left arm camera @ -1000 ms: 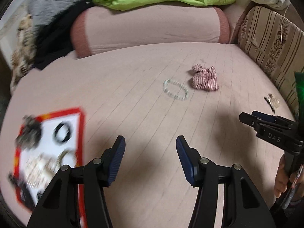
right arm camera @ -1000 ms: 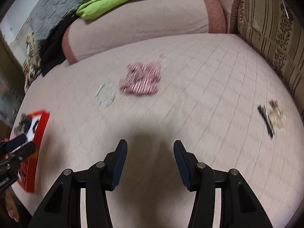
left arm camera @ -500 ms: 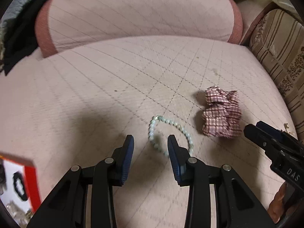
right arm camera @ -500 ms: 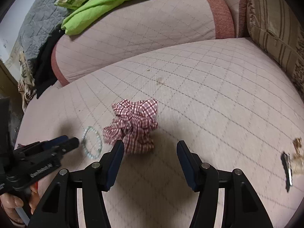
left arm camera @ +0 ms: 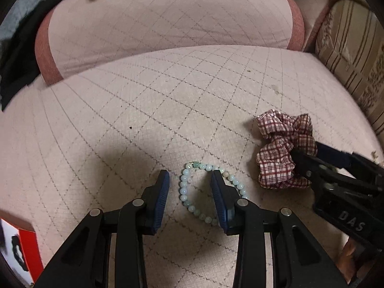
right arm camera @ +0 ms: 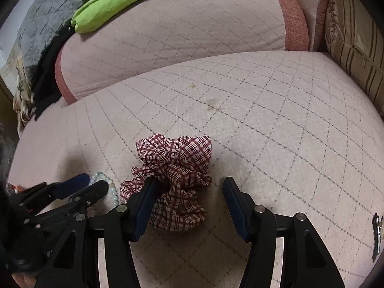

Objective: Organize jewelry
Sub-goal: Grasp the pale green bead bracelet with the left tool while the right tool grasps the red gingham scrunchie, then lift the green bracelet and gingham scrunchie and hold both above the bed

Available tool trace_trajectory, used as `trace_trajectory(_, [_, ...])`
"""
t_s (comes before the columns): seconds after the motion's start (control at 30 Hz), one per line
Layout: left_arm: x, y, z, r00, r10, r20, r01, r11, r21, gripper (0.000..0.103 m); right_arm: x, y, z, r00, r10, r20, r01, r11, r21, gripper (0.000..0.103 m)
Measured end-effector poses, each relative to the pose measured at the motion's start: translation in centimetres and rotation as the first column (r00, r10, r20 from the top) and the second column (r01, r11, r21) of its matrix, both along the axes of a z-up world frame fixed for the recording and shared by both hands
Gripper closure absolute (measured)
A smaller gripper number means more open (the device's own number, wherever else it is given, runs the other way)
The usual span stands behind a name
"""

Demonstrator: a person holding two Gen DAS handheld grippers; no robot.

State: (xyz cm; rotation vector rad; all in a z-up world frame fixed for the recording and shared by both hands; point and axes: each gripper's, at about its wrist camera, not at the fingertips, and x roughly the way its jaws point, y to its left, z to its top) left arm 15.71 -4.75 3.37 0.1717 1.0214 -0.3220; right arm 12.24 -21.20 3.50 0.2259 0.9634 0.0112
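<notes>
A pale green bead bracelet (left arm camera: 189,201) lies on the pink quilted cushion (left arm camera: 168,110). My left gripper (left arm camera: 190,175) is open and low over it, with the left side of the bracelet between the jaws and the right finger inside the loop. A red plaid scrunchie (right arm camera: 177,165) lies to its right. My right gripper (right arm camera: 189,183) is open around the scrunchie's near part, its left finger (right arm camera: 144,201) touching the cloth. In the left wrist view the right gripper (left arm camera: 312,156) reaches the scrunchie (left arm camera: 283,148) from the right. The bracelet's edge (right arm camera: 109,184) shows beside the left gripper (right arm camera: 79,184).
A red-edged white tray (left arm camera: 21,252) with a black ring sits at the left edge. A black hair clip (right arm camera: 378,230) lies at the far right. A pink bolster (left arm camera: 168,24), green cloth (right arm camera: 124,2) and a striped pillow (right arm camera: 355,36) lie behind.
Both grippers have moved forward and down. The left now straddles the bracelet's left side; the right has come around the scrunchie, which was ahead of it before.
</notes>
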Motion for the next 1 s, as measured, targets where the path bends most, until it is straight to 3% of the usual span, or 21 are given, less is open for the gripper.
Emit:
trace_trajectory(0.03, [-0.1, -0.2, 0.0, 1.000, 0.000, 0.002, 0.000, 1.000, 0.008, 0.073, 0.0, 0.2, -0.1, 1.000, 0.001, 0.003, -0.001, 1.000, -0.017, 0.043])
trace_trajectory(0.1, [-0.5, -0.5, 0.2, 1.000, -0.010, -0.005, 0.010, 1.000, 0.015, 0.096, 0.1, 0.8, -0.2, 1.000, -0.001, 0.001, 0.001, 0.997, -0.071, 0.055])
trace_trajectory(0.13, [-0.8, -0.6, 0.3, 1.000, -0.017, -0.012, 0.018, 1.000, 0.015, 0.098, 0.1, 0.9, -0.2, 1.000, 0.004, -0.001, -0.004, 0.996, -0.087, 0.061])
trace_trajectory(0.2, [-1.6, -0.8, 0.5, 0.999, -0.038, -0.016, 0.038, 0.999, 0.010, 0.098, -0.1, 1.0, -0.1, 1.000, 0.023, -0.008, -0.024, 0.995, -0.094, 0.086])
trace_trajectory(0.27, [-2.4, -0.9, 0.6, 0.999, -0.049, -0.020, 0.049, 0.999, 0.010, 0.098, -0.4, 1.0, 0.1, 0.999, 0.044, -0.025, -0.045, 0.996, -0.076, 0.092])
trace_trajectory(0.47, [-6.1, 0.8, 3.1, 0.999, -0.035, -0.010, 0.034, 0.999, -0.032, 0.098, -3.5, 1.0, 0.9, 0.997, 0.061, -0.052, -0.063, 0.997, -0.042, 0.094])
trace_trajectory(0.8, [-15.5, 4.8, 9.5, 0.995, -0.031, 0.091, 0.039, 0.996, -0.083, 0.098, -11.6, 2.0, 4.8, 0.998, 0.054, -0.009, -0.054, 0.998, 0.019, 0.094])
trace_trajectory(1.0, [-20.0, 8.0, 11.4, 0.996, 0.032, 0.082, -0.022, 0.992, -0.125, 0.098, -16.6, 4.6, 7.3, 0.994, 0.106, 0.031, -0.107, 0.994, 0.007, 0.094])
